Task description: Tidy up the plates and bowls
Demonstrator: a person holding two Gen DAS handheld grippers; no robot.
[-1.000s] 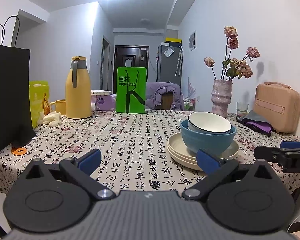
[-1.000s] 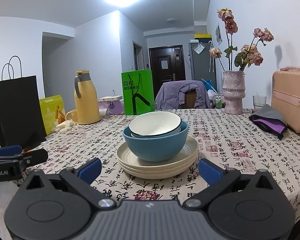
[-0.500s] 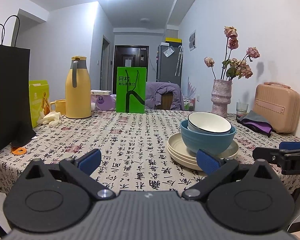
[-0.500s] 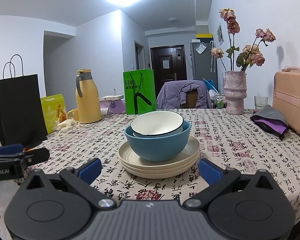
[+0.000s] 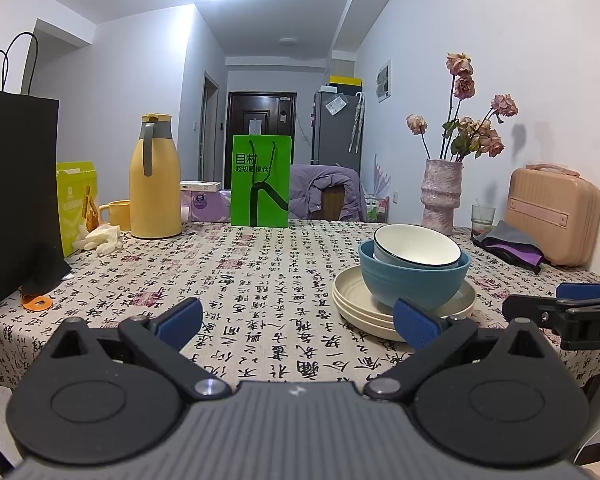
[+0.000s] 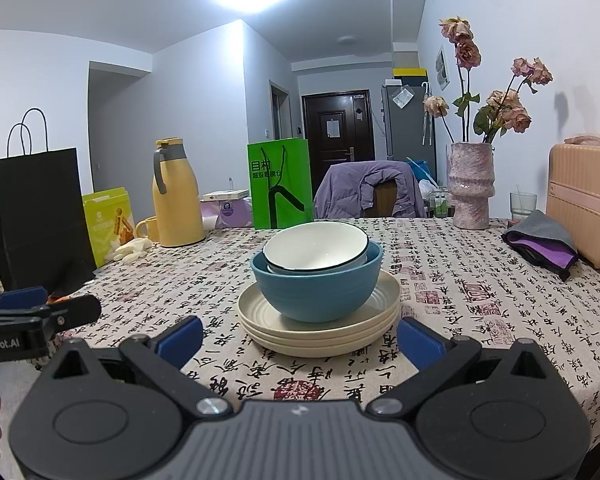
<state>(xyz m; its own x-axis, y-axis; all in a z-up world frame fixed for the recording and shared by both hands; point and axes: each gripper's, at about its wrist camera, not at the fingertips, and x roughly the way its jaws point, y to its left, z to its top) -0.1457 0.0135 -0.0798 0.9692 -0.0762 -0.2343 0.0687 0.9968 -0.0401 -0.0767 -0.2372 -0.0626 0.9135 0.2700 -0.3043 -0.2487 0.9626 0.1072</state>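
A stack of cream plates [image 6: 320, 330] [image 5: 354, 306] sits on the patterned tablecloth. A blue bowl [image 6: 318, 290] [image 5: 412, 280] rests on the plates, and a white bowl with a dark rim [image 6: 314, 246] [image 5: 418, 246] is nested inside it, tilted. My right gripper [image 6: 298, 338] is open, just short of the stack's near edge, with nothing between its fingers. My left gripper [image 5: 298, 320] is open too, left of the stack over bare tablecloth, its right pad [image 5: 414, 322] overlapping the plates' near rim in view.
Along the far side stand a yellow thermos [image 5: 154, 178], a green paper bag [image 5: 260, 180], a pink vase with dried roses [image 5: 440, 196] and a peach case [image 5: 552, 218]. A black paper bag [image 5: 16, 196] stands at the left edge. A folded purple cloth [image 6: 542, 246] lies right.
The right wrist view has crept slightly closer to the stack. The left gripper has hardly moved. Both stay open.
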